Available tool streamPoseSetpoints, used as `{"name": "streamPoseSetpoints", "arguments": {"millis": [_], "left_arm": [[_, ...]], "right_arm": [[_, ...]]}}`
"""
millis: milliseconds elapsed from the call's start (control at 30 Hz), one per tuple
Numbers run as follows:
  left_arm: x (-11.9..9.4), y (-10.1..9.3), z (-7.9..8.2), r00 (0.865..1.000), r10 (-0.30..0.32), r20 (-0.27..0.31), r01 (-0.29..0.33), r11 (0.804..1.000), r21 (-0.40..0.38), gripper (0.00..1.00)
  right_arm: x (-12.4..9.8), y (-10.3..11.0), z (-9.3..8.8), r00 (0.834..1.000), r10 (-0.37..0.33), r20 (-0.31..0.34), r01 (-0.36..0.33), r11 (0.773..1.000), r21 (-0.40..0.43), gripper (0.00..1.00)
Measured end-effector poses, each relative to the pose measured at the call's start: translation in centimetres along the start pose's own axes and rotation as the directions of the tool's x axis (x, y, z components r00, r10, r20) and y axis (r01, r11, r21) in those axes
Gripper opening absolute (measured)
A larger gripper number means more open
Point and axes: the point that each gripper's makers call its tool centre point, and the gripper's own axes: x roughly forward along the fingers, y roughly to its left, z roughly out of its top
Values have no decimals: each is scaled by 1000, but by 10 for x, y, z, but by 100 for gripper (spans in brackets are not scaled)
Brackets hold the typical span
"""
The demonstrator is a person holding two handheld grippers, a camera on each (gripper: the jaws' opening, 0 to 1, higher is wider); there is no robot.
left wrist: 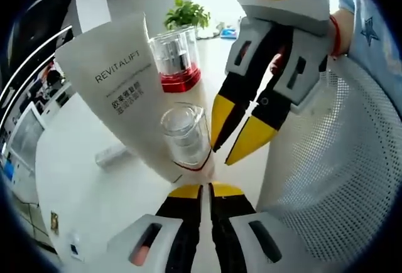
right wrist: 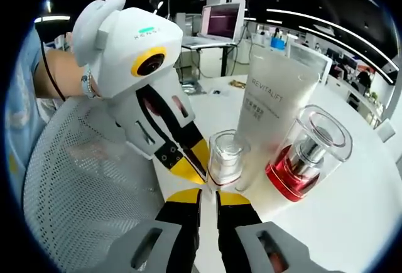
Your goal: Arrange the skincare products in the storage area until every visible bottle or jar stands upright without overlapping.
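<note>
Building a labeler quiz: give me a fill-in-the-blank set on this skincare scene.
1. The word printed on the tall white tube is ____.
2. The base of the clear pump bottle is coloured ____.
3. The tips of the left claw are coloured ____.
4. The white basket has walls made of ____.

Missing words: REVITALIFT; red; yellow; mesh
</note>
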Motion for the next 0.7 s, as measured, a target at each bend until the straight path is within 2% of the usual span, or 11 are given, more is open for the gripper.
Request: {"name": "streamPoseSetpoints", "arguments": {"millis": [333,433,467,600,633,700], "left_arm": [[-6,9,-8,999,23,-23,-23,1000,-2,7],[-11,14,-24,995,39,-88,-42,999,-35,10],[-14,16,-31,992,45,-118,-53,996,-66,11],[-21,26,-40,990,69,-125,-90,981,-172,12],[-24,32,-42,988,89,-128,-114,972,-204,12],[-27,41,-45,984,119,-133,-151,952,-266,12]], "right_arm": [[-2,-2,-6,1000,-4,-23,4,1000,-6,3],[-4,-5,-12,999,2,-37,-2,1000,13,3],[-6,-8,-17,998,7,-58,-4,999,49,2],[-11,-19,-16,1000,6,-23,-2,988,155,1],[-12,-18,-15,1000,20,-10,-18,981,192,1],[-16,-18,-16,999,37,-3,-36,979,200,2]]}}
